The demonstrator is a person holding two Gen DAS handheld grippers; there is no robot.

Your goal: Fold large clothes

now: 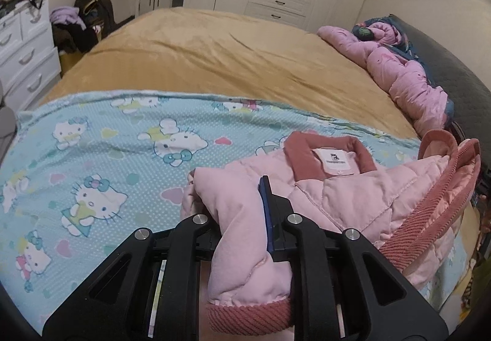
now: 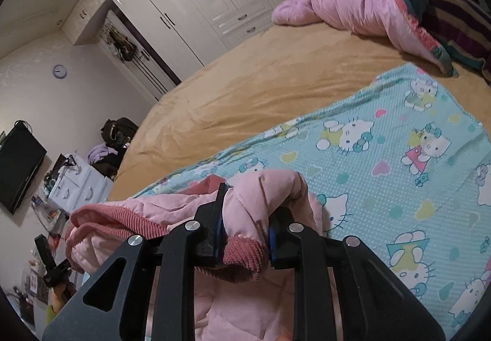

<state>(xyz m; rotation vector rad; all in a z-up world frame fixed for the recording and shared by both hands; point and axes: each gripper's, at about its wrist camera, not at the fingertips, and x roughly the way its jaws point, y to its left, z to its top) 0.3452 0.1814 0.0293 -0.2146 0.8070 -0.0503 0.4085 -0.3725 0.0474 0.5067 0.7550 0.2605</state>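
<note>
We are in a home bedroom: a wide bed under a tan plush cover (image 1: 214, 52), tall glossy white wardrobes (image 2: 196, 3) along the wall, a white chest of drawers (image 1: 21, 55), and a crumpled pink quilt (image 2: 353, 0) by the headboard.

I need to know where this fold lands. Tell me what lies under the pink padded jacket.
Under the pink padded jacket lies a light-blue cartoon-cat sheet, spread over a tan bed cover. The sheet directly beneath the jacket is covered from view.
</note>
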